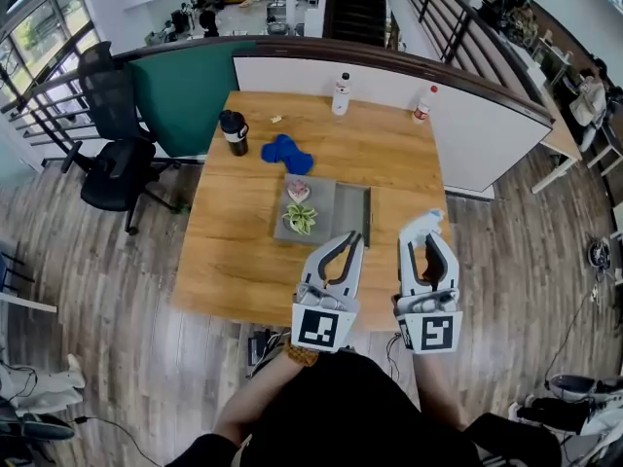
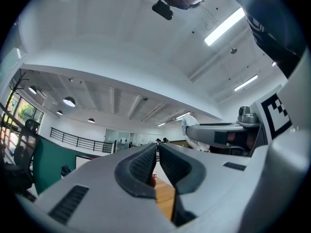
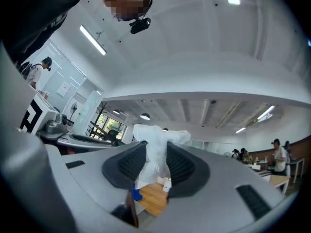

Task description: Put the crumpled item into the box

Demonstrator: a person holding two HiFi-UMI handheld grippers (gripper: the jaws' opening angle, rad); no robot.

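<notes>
The right gripper [image 1: 428, 244], at the lower right of the head view, has its jaws clenched on the crumpled white item [image 1: 424, 225]. The item pokes out past their tips (it shows against the near right part of the desk [image 1: 224, 251]). The left gripper [image 1: 351, 242], just beside it at lower centre, has its jaws pressed together on nothing. The grey box [image 1: 348, 209] sits at frame centre, apart from the item.

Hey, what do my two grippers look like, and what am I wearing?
Both the left gripper and right gripper are light grey shells with black ribbed pads on the jaws and a cube of black-and-white square markers. You wear a black top and a brownish wristband.
</notes>
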